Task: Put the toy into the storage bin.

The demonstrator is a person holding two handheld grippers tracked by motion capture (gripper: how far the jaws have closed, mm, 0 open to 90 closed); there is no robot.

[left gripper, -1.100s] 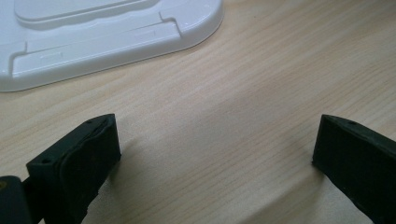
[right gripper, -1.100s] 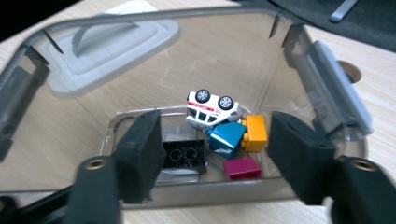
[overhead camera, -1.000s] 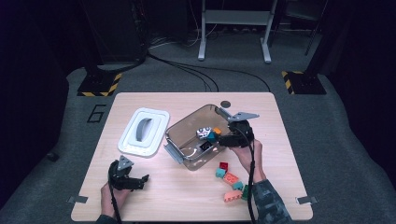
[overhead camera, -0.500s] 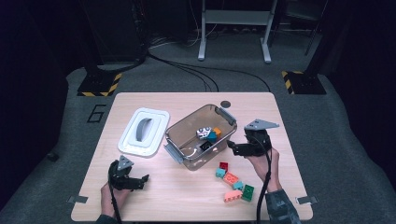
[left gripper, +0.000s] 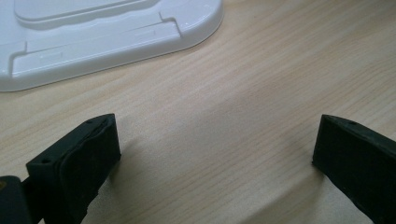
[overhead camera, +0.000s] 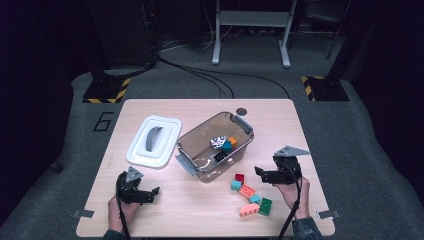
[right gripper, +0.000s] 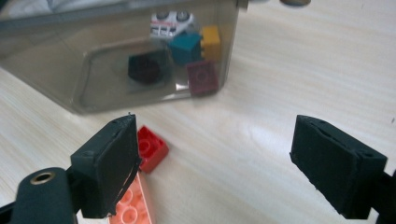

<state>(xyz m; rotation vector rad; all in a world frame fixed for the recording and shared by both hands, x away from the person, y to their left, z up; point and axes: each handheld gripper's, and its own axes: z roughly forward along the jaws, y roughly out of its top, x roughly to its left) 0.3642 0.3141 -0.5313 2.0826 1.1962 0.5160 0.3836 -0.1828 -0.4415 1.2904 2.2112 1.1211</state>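
red brick (right gripper: pixel 150 147) just beside right gripper (right gripper: pixel 233 161), fingers apart, empty; left gripper (left gripper: pixel 215 163) fingers apart too

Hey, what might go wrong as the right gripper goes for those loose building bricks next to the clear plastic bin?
The small red plastic brick and the salmon flat brick lie touching by the right gripper's near finger, so a grab may catch both or push one away. The open fingers are also close to the clear plastic bin's wall and might bump it.
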